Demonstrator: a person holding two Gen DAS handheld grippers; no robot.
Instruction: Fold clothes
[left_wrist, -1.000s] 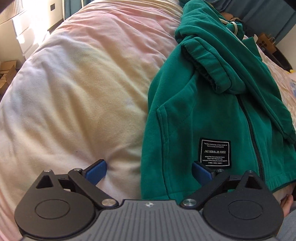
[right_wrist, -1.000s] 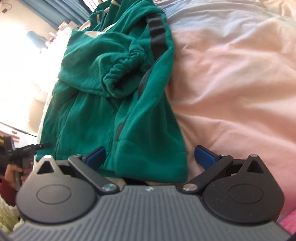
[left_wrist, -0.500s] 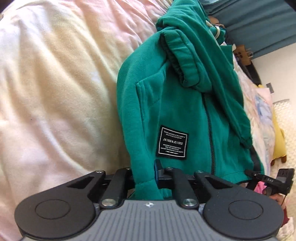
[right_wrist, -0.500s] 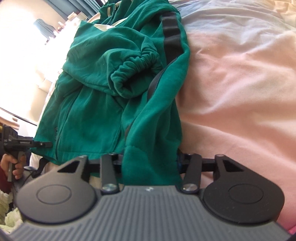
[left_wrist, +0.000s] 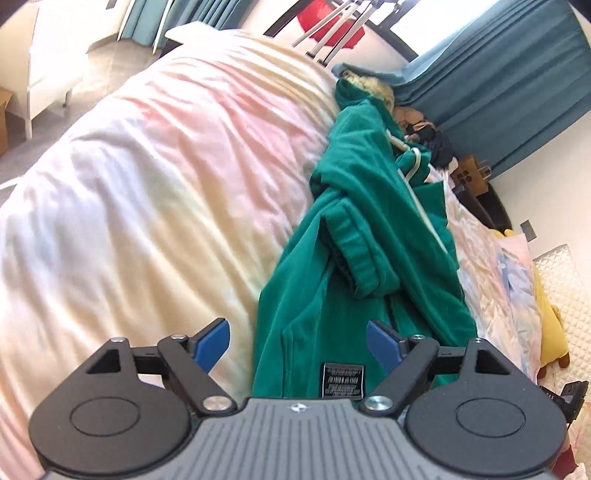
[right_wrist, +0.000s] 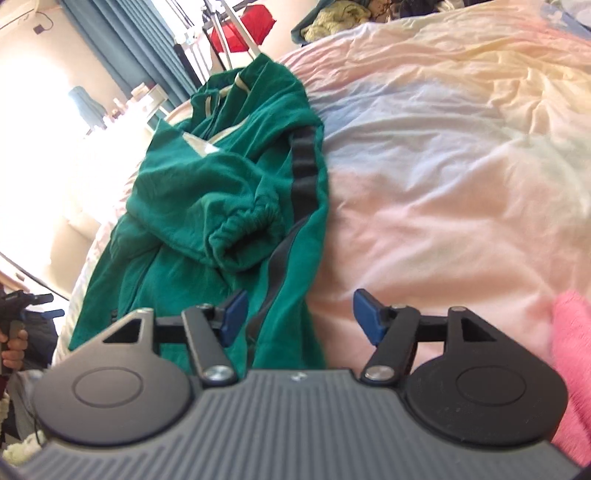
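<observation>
On the bed (left_wrist: 147, 206), a green hoodie (left_wrist: 369, 266) lies lengthwise along one side of the pale pink-and-cream cover, sleeves already laid in across the body, one cuff (right_wrist: 240, 236) bunched on top; hood end far from both cameras, hem end nearest.

Left gripper (left_wrist: 297, 341): jaws opening, blue pads (left_wrist: 210, 345) standing wide apart; the hem corner with the black label (left_wrist: 342, 380) sits low between them, no pad pressing on it; holds nothing. Right gripper (right_wrist: 299, 314): jaws opening too; the other hem corner, the side with the dark stripe (right_wrist: 304, 166), lies between the pads, seemingly clear of both, though the near pad sits close; nothing held.

Step, as I judge it: sleeves are in, hem-to-hood fold not yet made; both hem corners look loose, so the bottom fold is not secured.

Next move calls for: both claws closing on the two hem corners together, pinching through all layers; lifting evenly and carrying the hem up toward the hood; keeping the bunched cuff from sliding out.
</observation>
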